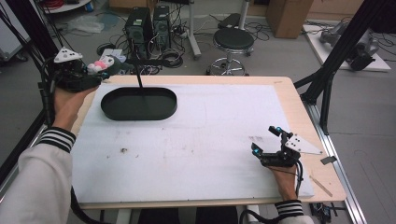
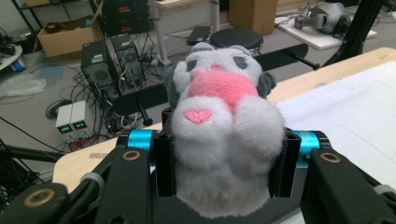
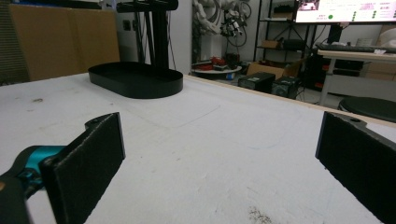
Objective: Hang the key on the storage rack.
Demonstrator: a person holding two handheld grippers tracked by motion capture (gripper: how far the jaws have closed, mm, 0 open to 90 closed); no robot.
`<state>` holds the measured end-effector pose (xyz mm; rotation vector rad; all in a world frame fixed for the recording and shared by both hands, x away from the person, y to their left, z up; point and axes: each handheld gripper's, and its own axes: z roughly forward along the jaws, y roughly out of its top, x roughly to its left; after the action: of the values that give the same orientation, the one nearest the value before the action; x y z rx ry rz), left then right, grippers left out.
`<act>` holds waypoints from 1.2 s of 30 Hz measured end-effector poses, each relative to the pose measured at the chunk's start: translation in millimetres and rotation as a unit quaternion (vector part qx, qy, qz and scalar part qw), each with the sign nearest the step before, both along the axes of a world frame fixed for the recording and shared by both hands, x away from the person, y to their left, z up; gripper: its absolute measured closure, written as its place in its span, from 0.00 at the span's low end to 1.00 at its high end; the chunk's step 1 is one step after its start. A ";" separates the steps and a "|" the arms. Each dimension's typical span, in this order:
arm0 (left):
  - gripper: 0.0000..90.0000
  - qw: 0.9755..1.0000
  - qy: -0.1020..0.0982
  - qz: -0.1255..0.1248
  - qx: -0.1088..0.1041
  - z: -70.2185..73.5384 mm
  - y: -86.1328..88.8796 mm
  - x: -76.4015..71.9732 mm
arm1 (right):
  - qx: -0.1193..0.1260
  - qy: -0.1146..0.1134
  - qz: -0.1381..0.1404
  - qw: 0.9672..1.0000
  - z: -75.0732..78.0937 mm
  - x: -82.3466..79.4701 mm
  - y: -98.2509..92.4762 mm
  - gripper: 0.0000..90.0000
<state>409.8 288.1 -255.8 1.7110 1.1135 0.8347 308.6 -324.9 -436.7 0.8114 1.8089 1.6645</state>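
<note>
The plush toy (image 1: 100, 66) sits clamped in my left gripper (image 1: 88, 72), held in the air off the far left corner of the table (image 1: 289, 100), just short of the black oval tray (image 1: 139, 103). From the high view I count one toy, one tray, one thin black post rising from the tray, and my two grippers. My right gripper (image 1: 266, 140) rests low on the white mat near the right edge, its jaws apart with nothing between them.

In the left gripper view the pads (image 2: 164, 163) press into the soft grey body of the toy (image 2: 222, 135) from both sides, its pink muzzle and heart patch facing up. I judge the risk is here: the fur squashes easily, so the toy could slide out of the pinch if I swing it quickly, and it would drop to the floor rather than the table. It could also catch the post on the way into the tray.

In the right gripper view both pads (image 3: 88, 161) stand wide open over bare mat, and the tray (image 3: 135, 79) lies well ahead.
</note>
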 end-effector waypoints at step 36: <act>0.61 0.999 0.020 0.035 0.002 -16.8 -0.8 20.5 | 0.001 0.002 -0.001 1.000 -13.7 1.3 -0.2 0.00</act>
<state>430.3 287.3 -272.7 1.7074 1.2065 0.8503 309.9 -325.1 -450.4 0.8187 1.8076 1.6652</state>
